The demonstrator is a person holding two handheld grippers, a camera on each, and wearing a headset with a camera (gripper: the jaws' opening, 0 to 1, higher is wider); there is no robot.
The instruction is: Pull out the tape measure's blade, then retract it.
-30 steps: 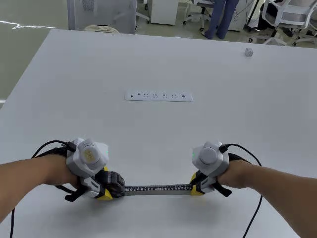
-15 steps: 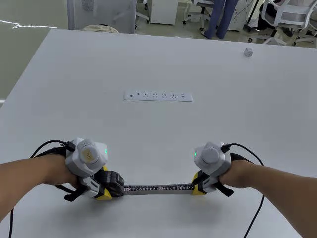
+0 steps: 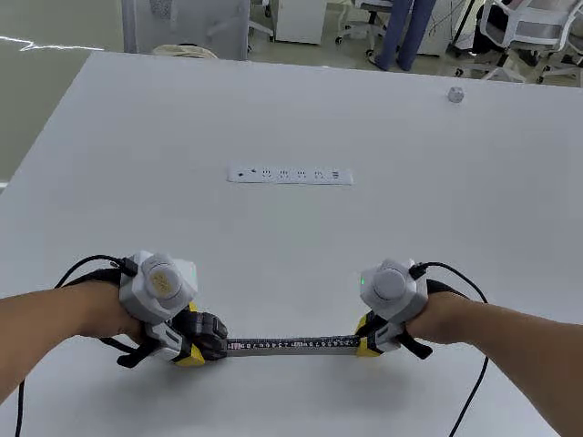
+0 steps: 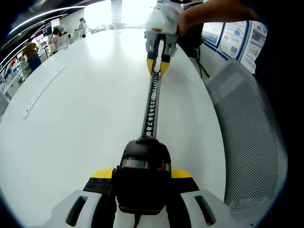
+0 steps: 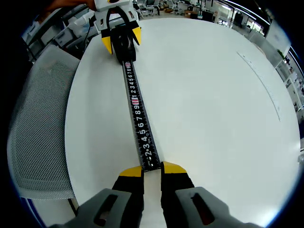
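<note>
Near the front edge of the table (image 3: 301, 246) lies one tape measure (image 3: 208, 335), with its black case at the left. One blade (image 3: 291, 344) is drawn out of it and runs flat along the table to the right, numbered face up.

Two grippers are in use:
- The left gripper (image 3: 193, 351) is clamped on the tape measure, with one yellow-tipped jaw on each side of the case.
- The right gripper (image 3: 367, 345) has its jaws closed together on the blade's free end, next to the lowest numbers.

Beyond the blade, toward the table's middle, lies one white power strip (image 3: 290, 175). One small grey object (image 3: 455, 95) sits far right, well apart from everything else. One mesh chair (image 5: 42, 118) stands against the near edge.
</note>
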